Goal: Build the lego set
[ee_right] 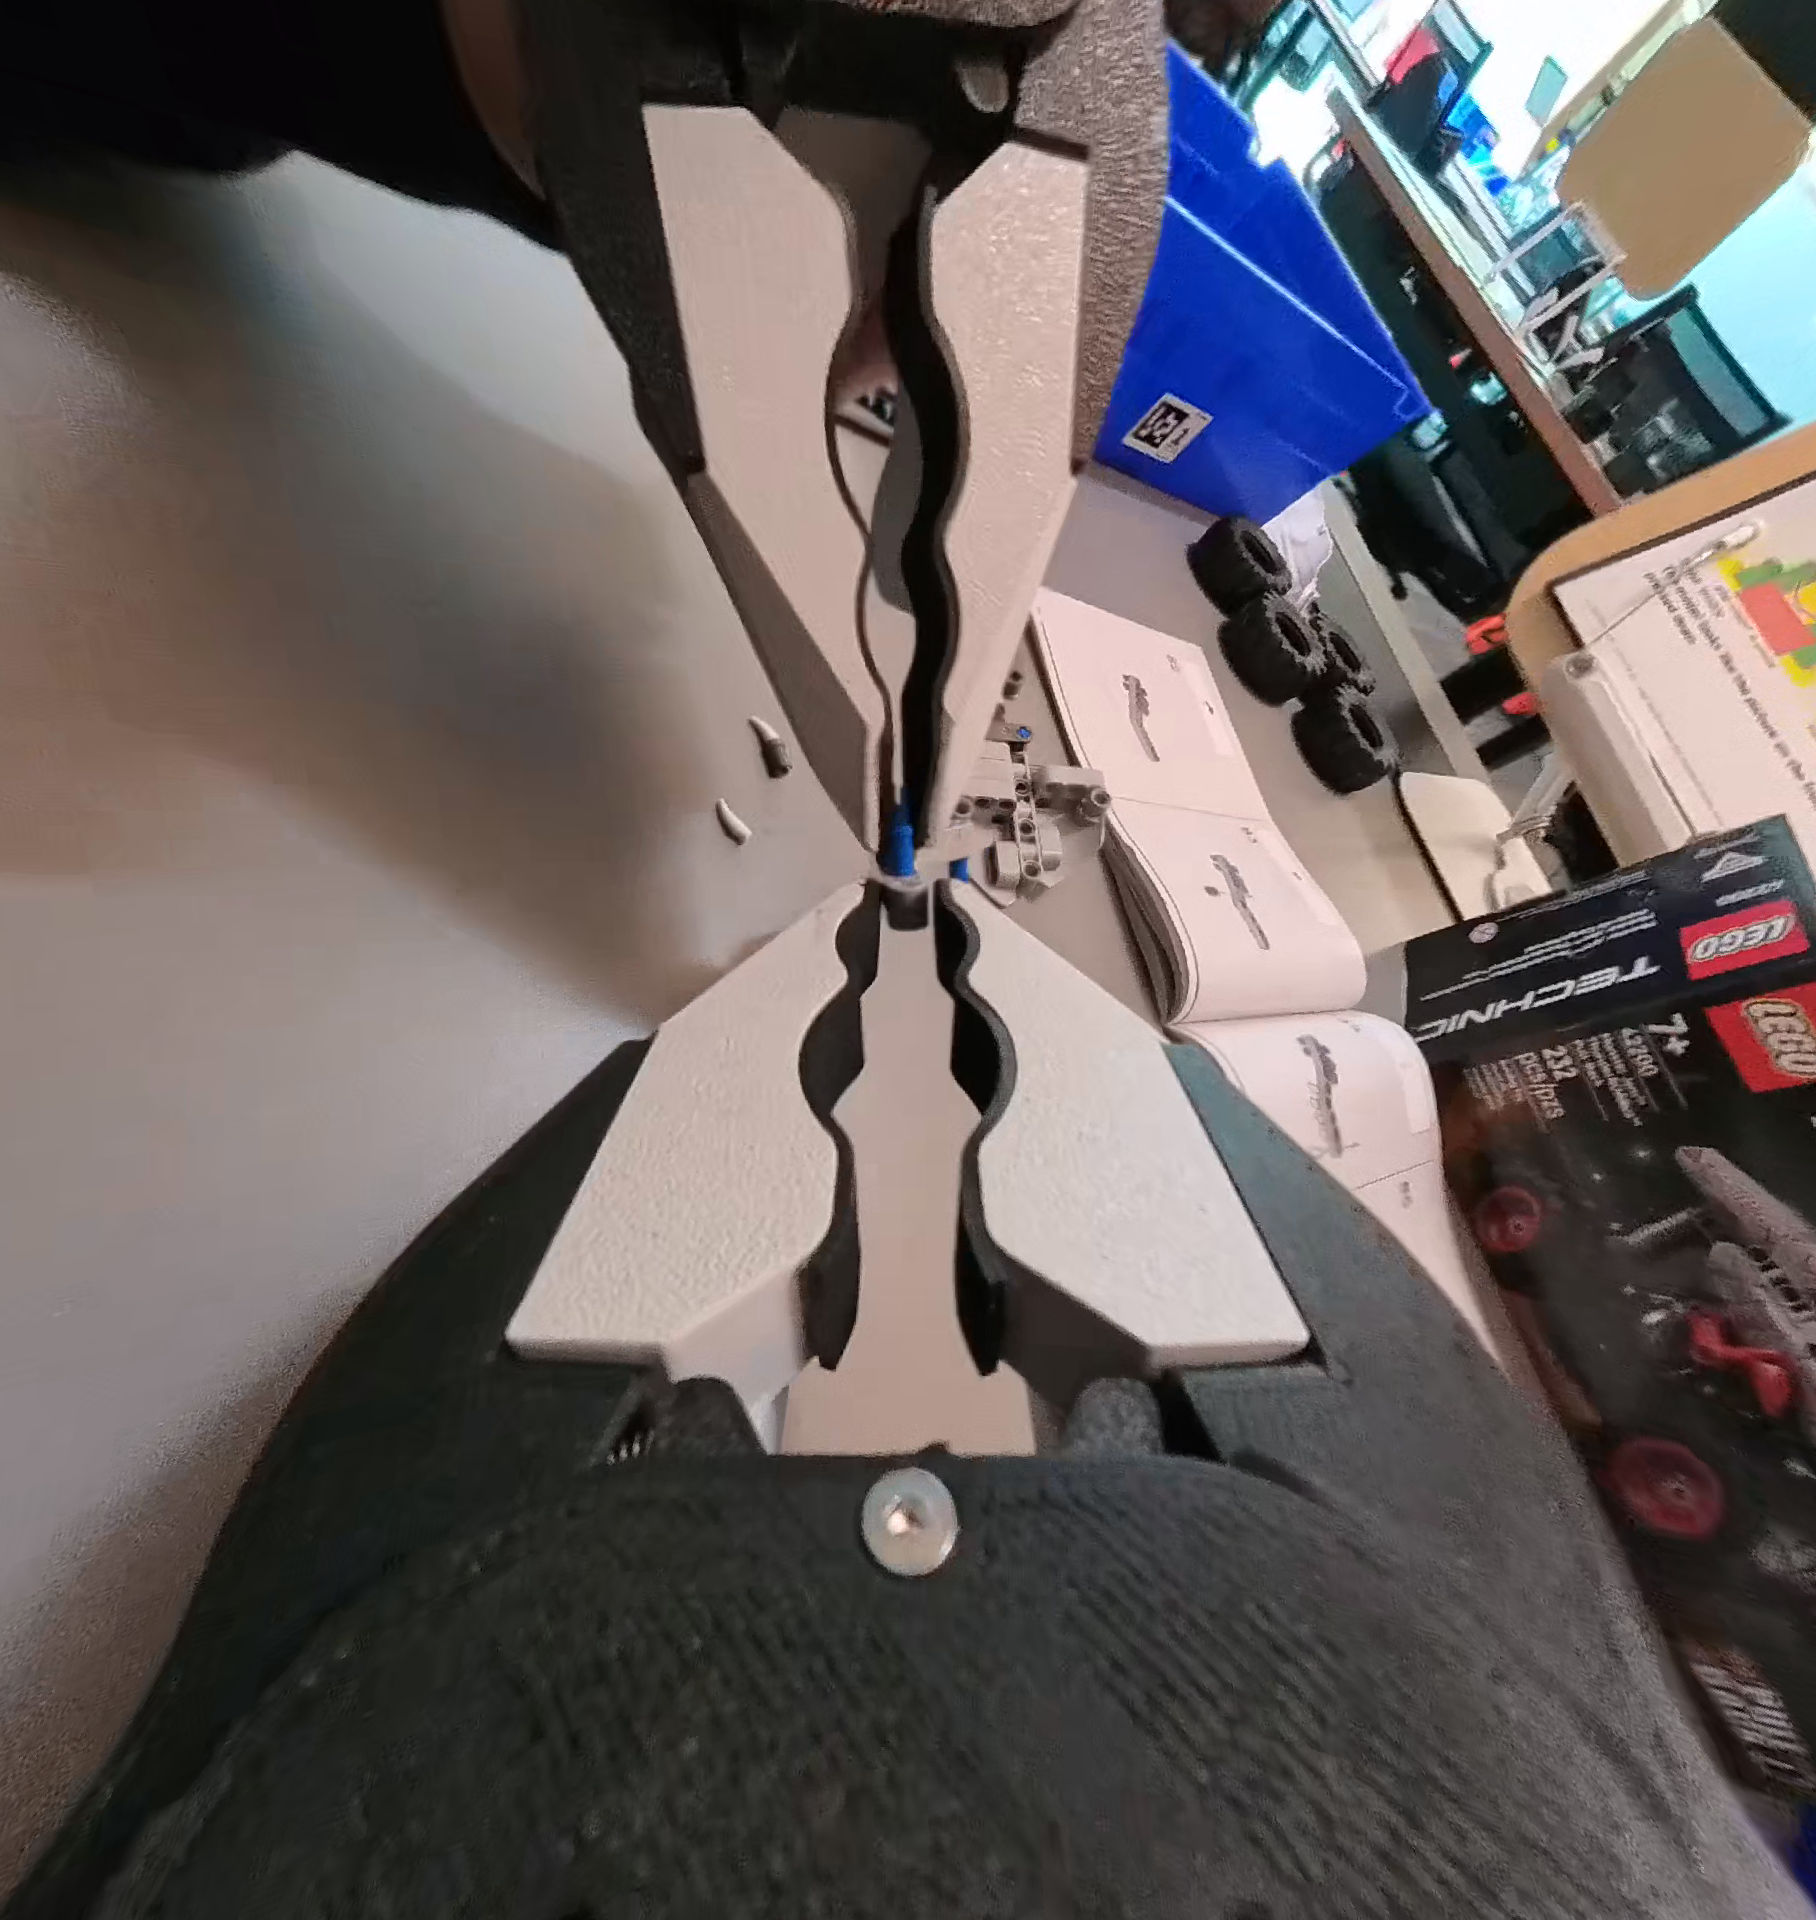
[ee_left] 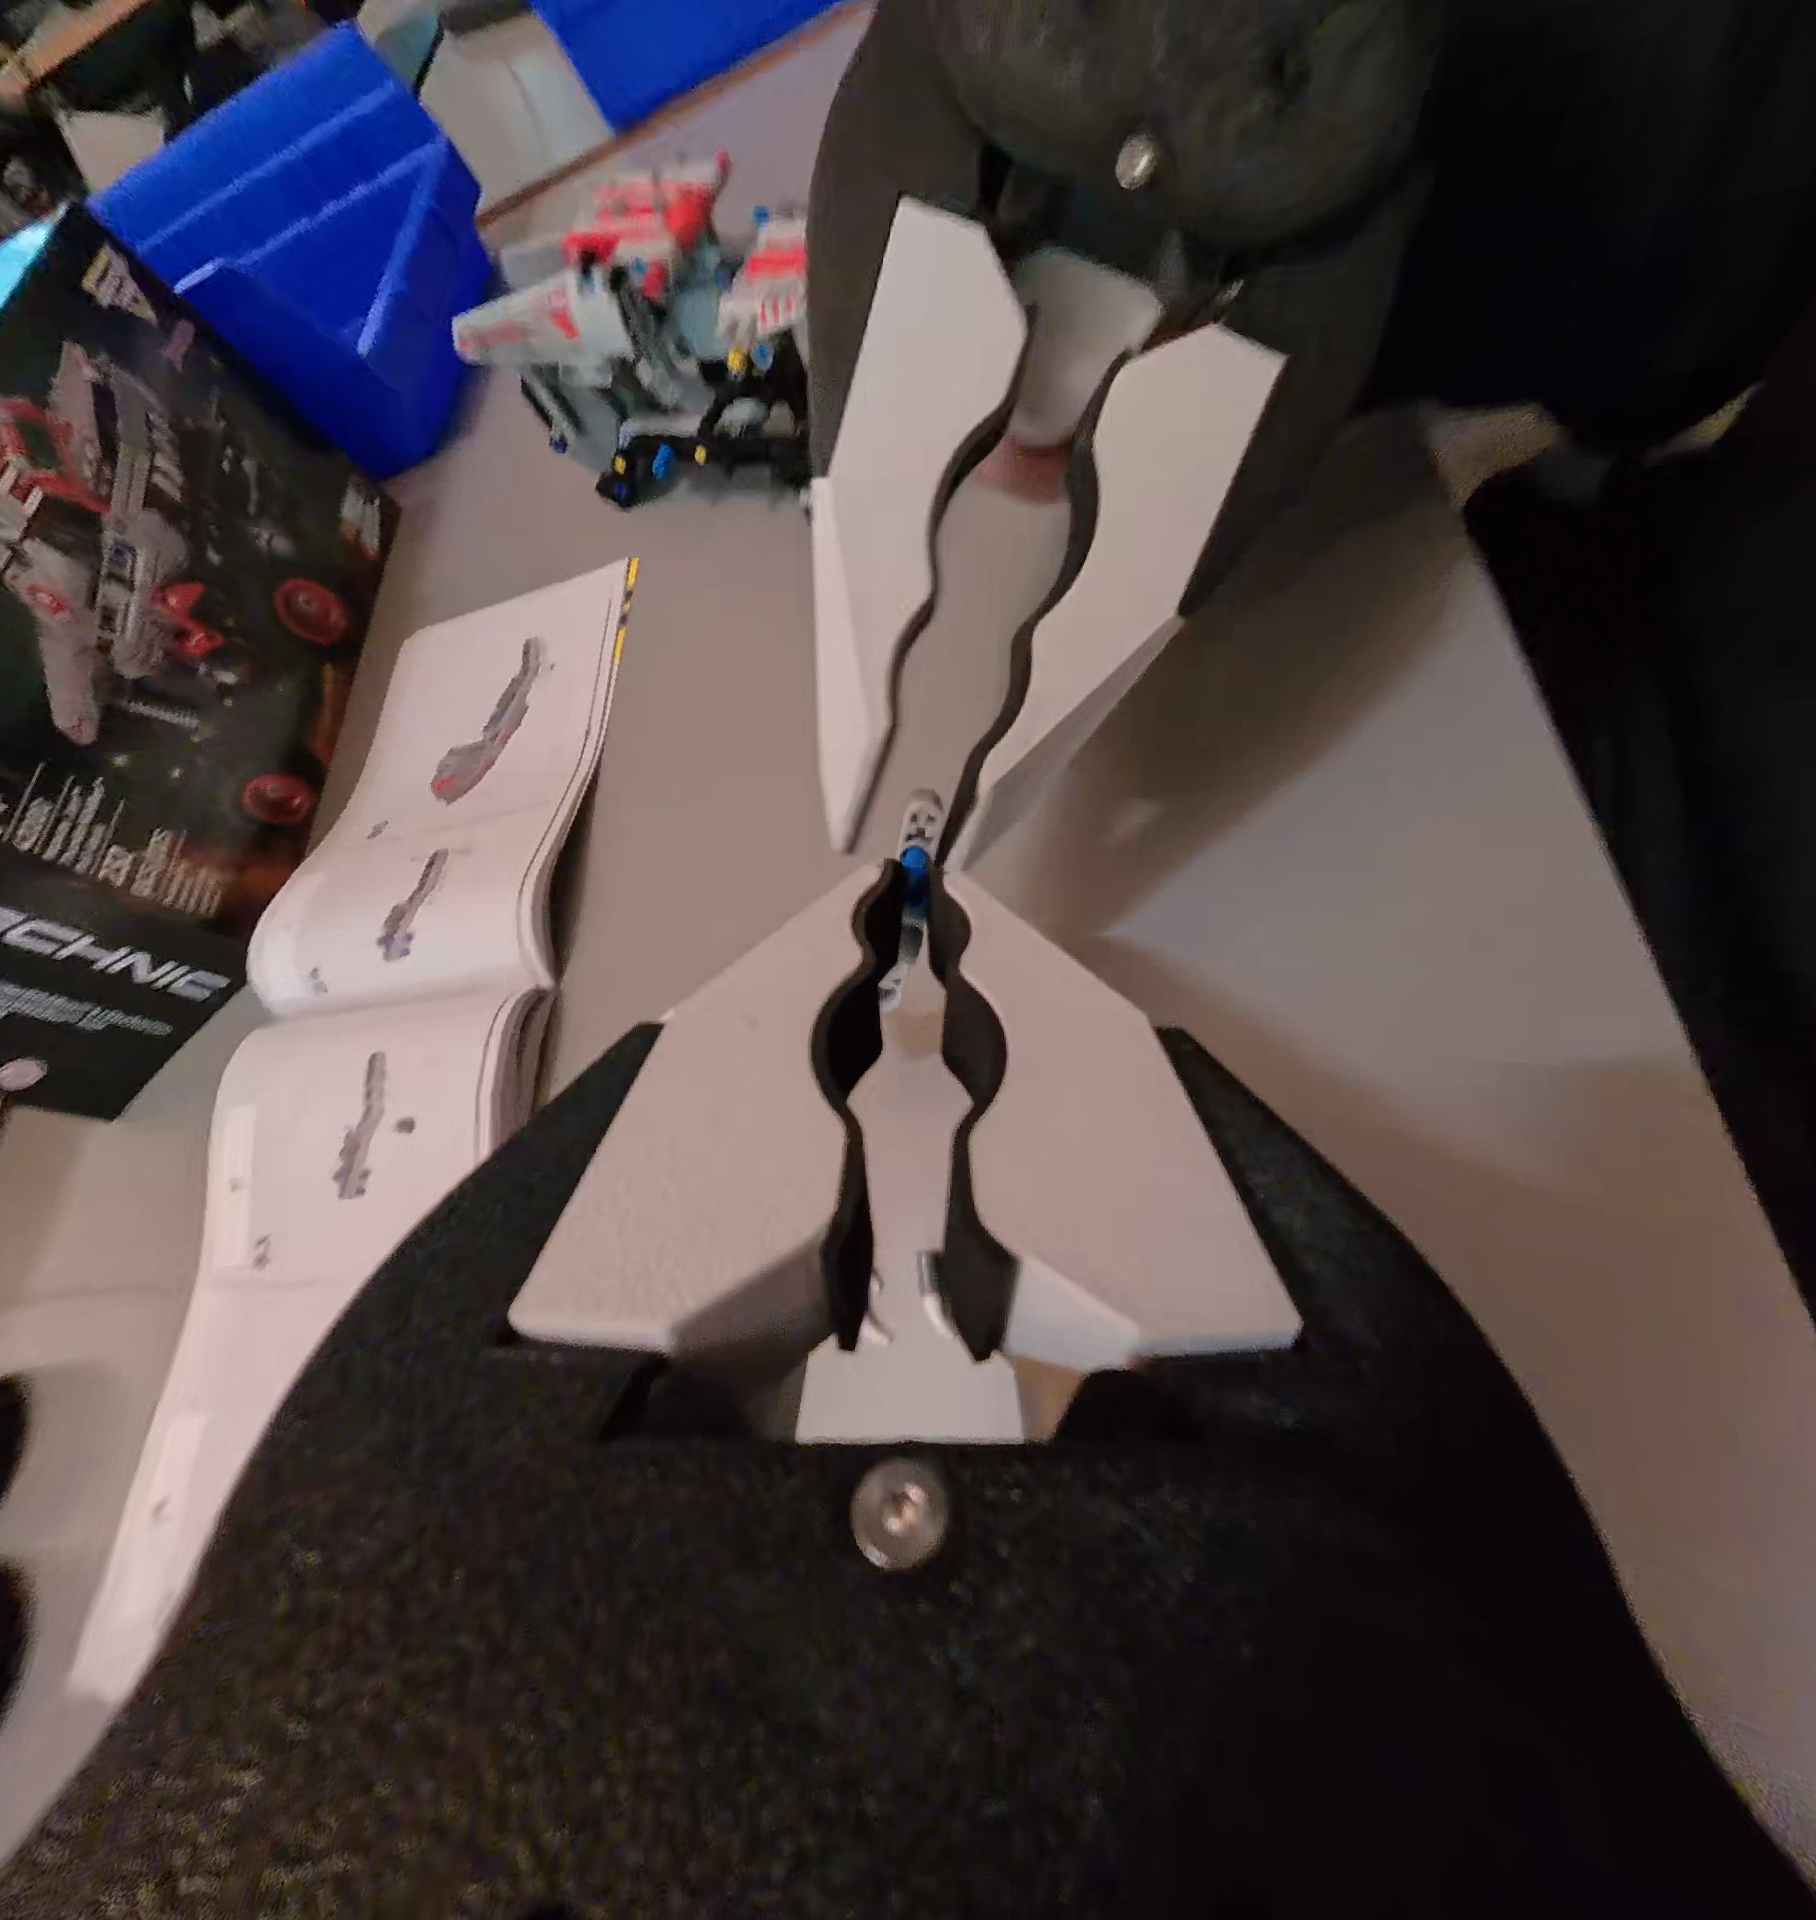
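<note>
My left gripper point(ee_left: 909, 883) is shut on a small blue pin point(ee_left: 915, 862) that sticks out past its tips. My right gripper point(ee_left: 899, 831) comes in from the far side, tip to tip with the left, and is shut on a small light grey piece point(ee_left: 923, 812). In the right wrist view my right gripper point(ee_right: 904, 904) pinches the grey piece point(ee_right: 905, 900), which meets the blue pin point(ee_right: 898, 837) held by the left gripper point(ee_right: 904, 821). Both are held above the grey table point(ee_left: 1299, 1039). A small grey subassembly point(ee_right: 1029, 821) lies on the table just behind.
An open instruction booklet point(ee_left: 447, 831) and the black set box point(ee_left: 104, 675) lie to the left. A partly built red, white and grey model point(ee_left: 665, 322) stands beside a blue bin point(ee_left: 312, 270). Black tyres point(ee_right: 1288, 634) and two small grey tooth-shaped pieces point(ee_right: 769, 748) lie on the table. My left and right fingertips are right by each other. From either gripper's tips it is about 12 cm to the small grey subassembly point(ee_right: 1029, 821).
</note>
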Available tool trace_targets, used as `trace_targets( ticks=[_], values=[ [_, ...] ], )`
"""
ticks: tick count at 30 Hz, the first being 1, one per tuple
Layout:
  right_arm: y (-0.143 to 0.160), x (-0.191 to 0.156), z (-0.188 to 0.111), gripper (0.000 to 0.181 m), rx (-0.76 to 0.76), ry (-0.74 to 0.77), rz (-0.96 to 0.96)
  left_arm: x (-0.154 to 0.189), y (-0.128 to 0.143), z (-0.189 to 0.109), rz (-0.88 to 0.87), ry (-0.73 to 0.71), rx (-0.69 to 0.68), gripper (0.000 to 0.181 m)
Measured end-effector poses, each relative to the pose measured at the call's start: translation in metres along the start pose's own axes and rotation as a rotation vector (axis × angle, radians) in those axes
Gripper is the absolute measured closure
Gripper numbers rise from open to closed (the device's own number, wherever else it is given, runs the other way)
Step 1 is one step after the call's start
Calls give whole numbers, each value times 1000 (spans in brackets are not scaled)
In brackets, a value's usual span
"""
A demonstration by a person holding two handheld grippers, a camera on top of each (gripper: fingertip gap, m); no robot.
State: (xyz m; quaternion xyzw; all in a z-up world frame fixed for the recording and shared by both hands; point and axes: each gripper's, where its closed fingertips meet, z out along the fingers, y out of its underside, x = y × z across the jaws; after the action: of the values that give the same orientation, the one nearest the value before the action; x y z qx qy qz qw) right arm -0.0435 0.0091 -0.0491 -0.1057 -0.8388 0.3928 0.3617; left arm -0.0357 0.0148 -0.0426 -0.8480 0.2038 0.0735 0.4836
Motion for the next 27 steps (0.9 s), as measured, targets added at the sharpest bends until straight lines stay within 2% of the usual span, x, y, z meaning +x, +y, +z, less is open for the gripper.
trace_targets(
  ticks=[2, 4, 9, 15, 20, 22, 24, 25, 26, 27],
  values=[
    [-2, 4, -6, 166, 66, -9, 50, 1, -9, -2, -26, 41, 81, 179],
    [-9, 1, -12, 175, 145, -59, 76, 3, -14, -5, -42, 83, 134, 180],
    [-11, -5, -12, 173, 160, -67, 23, 7, -7, 3, 11, 92, 76, 180],
    [10, -10, 3, 174, -103, -6, -145, 7, 12, 10, -9, 56, -97, 180],
    [9, -4, 5, 174, -127, 63, -178, 1, 13, 6, 43, -52, -181, 180],
    [8, -3, 6, 173, -141, 86, -186, 2, 12, 4, -106, -12, -150, 180],
    [10, -1, 5, 174, -156, 101, -192, 1, 6, -7, -256, 40, -46, 179],
    [42, 9, 1, 173, -334, 134, -223, -6, 1, -20, -266, 11, 2, 180],
    [62, 12, -3, 173, -372, 122, -233, -16, 10, -31, -189, -70, -56, 179],
    [50, 5, -5, 174, -222, 77, -128, -21, 22, -38, -117, -113, -134, 179]
  ],
)
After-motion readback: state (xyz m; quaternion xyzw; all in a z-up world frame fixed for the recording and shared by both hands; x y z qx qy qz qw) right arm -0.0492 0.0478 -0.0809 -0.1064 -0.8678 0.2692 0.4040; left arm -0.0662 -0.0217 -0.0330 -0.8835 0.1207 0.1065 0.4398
